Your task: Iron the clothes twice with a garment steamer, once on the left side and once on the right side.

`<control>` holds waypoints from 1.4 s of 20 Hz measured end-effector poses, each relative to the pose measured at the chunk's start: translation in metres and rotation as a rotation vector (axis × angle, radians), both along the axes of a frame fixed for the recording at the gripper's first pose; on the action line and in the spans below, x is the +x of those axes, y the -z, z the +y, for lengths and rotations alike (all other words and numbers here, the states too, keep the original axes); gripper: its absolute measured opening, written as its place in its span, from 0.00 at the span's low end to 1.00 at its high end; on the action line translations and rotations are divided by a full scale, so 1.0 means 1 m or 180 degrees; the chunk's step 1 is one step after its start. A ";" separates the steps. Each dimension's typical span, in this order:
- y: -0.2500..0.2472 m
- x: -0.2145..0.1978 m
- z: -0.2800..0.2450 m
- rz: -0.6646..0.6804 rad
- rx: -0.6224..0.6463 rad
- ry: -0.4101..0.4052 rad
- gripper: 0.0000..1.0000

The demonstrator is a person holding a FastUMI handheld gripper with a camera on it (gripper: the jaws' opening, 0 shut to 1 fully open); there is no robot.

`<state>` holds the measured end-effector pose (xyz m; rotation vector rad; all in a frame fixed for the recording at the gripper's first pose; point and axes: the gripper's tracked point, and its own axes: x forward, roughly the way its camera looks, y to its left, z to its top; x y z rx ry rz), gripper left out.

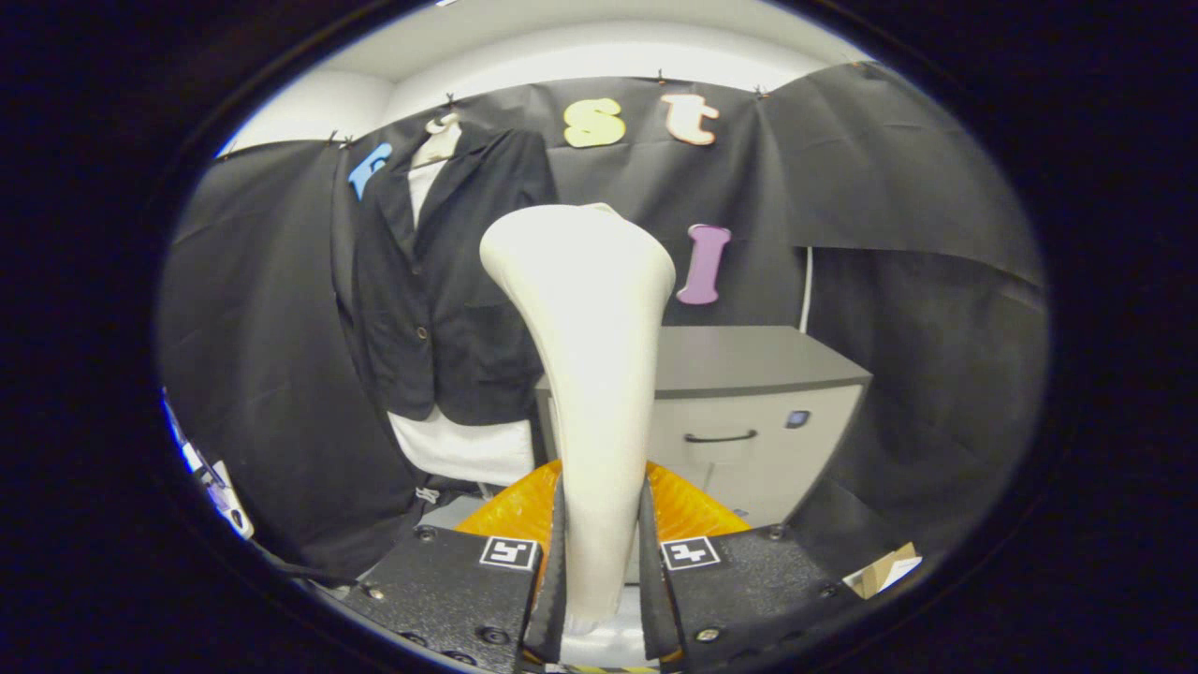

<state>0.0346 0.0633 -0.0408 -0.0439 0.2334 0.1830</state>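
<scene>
You are holding the gripper (pixel 599 562) with both fingers pressed against the narrow handle of a cream-white garment steamer (pixel 585 309), which rises upright between them and flares into a broad rounded head at the top. The grasp looks settled, so the pick-up step seems done and neither ironing pass appears to have begun. The clothing to be steamed is a dark jacket (pixel 440 281) over a white shirt (pixel 463 449), hanging on a pale hanger (pixel 442 139) against the black cloth wall, beyond the fingers and off to the left of the steamer head, well apart from it. Directly behind the steamer stands a low grey cabinet (pixel 749 402) with a dark drawer handle, and an orange ridged piece (pixel 688 510) shows just behind the fingers, at the foot of the steamer. A scrap of cardboard (pixel 884 569) lies low on the right. The next move likely calls for swinging the steamer head leftward toward the jacket, bringing it up to one front panel near the collar, then drawing it down that side while keeping the handle firmly clamped.
</scene>
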 end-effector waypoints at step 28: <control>0.025 -0.088 -0.169 -0.0036 0.0275 0.0184 0.35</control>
